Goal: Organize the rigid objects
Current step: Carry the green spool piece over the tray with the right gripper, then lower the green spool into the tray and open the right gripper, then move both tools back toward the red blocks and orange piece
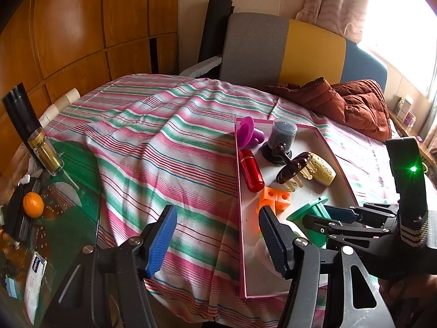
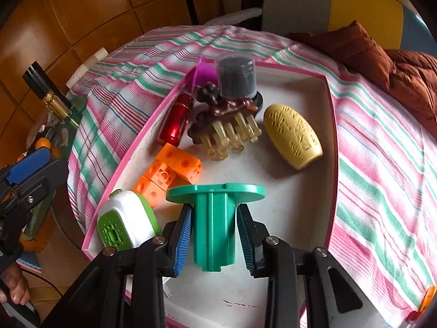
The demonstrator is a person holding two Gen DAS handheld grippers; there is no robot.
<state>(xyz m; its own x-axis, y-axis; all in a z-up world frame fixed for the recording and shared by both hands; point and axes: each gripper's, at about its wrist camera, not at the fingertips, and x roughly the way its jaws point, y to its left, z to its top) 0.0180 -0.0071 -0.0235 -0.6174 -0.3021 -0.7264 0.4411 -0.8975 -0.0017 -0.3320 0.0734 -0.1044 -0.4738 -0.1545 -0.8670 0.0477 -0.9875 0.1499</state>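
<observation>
Green plastic is what I am gripping: the right gripper point(image 2: 214, 235) is squeezing the flanged green plastic spool point(image 2: 215, 218) over the pink-rimmed white tray point(image 2: 331, 147). My left gripper point(image 1: 215, 242) is hanging wide and empty above the striped tablecloth point(image 1: 153, 142). The red metallic capsule point(image 2: 176, 121), orange plastic blocks point(image 2: 170, 170) and yellow embossed oval point(image 2: 293, 135) are sitting inside, so I judge the sorting nearly done. I am reading no legible writing.

I'm seeing a glossy red metallic capsule point(image 2: 176, 121), matt green plastic spool point(image 2: 214, 218), woven striped cloth point(image 1: 164, 147), and polished wood panelling point(image 1: 68, 27).
</observation>
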